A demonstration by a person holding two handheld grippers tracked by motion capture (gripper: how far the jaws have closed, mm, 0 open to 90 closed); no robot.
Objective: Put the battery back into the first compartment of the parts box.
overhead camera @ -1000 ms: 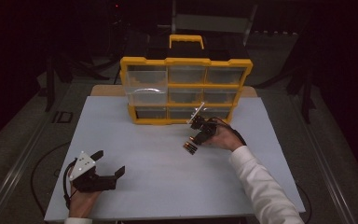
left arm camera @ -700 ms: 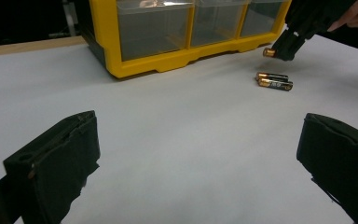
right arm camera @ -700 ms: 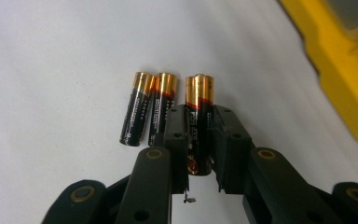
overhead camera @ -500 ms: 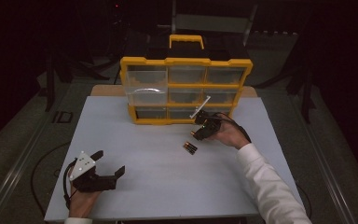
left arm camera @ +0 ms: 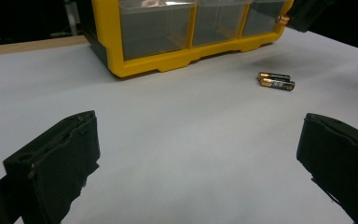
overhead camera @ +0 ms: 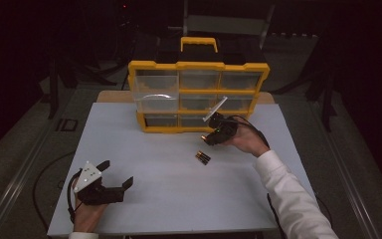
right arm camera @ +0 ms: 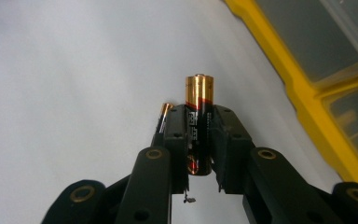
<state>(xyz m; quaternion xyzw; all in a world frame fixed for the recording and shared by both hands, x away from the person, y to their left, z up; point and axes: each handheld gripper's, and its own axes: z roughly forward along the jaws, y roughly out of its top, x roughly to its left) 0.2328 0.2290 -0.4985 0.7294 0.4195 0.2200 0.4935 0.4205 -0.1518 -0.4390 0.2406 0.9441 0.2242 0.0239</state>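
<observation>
My right gripper [right arm camera: 200, 113] is shut on a black and copper battery [right arm camera: 199, 93], which stands up between the pads. In the high view this gripper [overhead camera: 213, 137] hangs above the table just in front of the yellow drawer organizer [overhead camera: 199, 66]. Two more batteries [overhead camera: 203, 158] lie side by side on the white table below it, and they lie at the right in the left gripper view [left arm camera: 276, 80]. My left gripper [overhead camera: 117, 173] rests open near the front left corner, nothing between its jaws [left arm camera: 198, 154].
The organizer [left arm camera: 168, 63] stands at the table's [overhead camera: 144, 149] far edge, with clear drawers and a handle on top. One drawer [overhead camera: 154, 99] in its middle row looks pulled out a little. A cable trails from each gripper. Dark floor surrounds the table.
My right gripper has risen off the table with one battery in it, and the two other batteries now lie uncovered below. The left gripper has stayed put.
</observation>
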